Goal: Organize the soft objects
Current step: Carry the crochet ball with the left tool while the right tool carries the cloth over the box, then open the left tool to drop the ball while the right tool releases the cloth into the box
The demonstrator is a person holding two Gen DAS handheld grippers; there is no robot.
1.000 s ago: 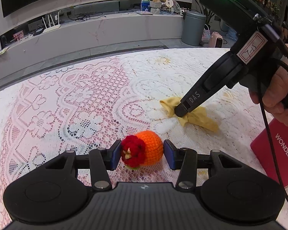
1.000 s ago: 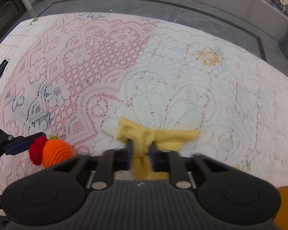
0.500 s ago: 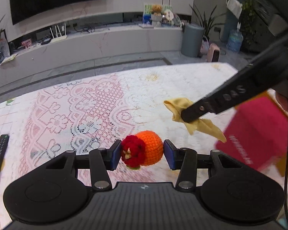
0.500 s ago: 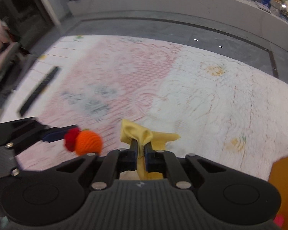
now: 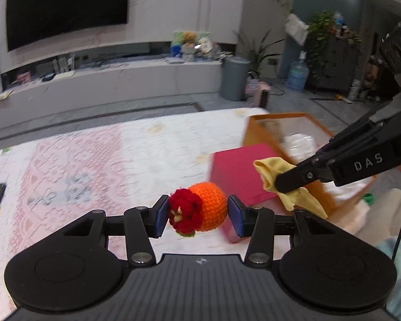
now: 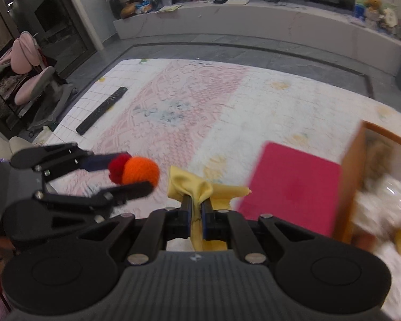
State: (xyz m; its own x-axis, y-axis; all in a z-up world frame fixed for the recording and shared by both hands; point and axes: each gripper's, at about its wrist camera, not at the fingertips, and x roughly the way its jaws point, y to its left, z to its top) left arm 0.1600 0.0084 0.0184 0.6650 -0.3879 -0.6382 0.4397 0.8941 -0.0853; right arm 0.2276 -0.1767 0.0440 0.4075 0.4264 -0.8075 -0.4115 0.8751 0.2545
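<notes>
My left gripper (image 5: 197, 215) is shut on an orange crocheted ball with a red flower (image 5: 200, 208) and holds it in the air above the lace tablecloth (image 5: 93, 165). It also shows in the right wrist view (image 6: 136, 172), at the left. My right gripper (image 6: 197, 214) is shut on a yellow cloth (image 6: 197, 187), lifted off the table. In the left wrist view the yellow cloth (image 5: 272, 172) hangs from the right gripper's fingers (image 5: 294, 179), just in front of an orange box (image 5: 264, 131).
The open orange box (image 6: 347, 176) at the right holds soft items. A pink book (image 6: 291, 187) lies beside it. A black remote (image 6: 101, 109) lies near the table's left edge. A TV bench and a grey bin (image 5: 234, 80) stand behind the table.
Both grippers have risen off the table and swung right with their loads. The orange box and pink book have come into view.
</notes>
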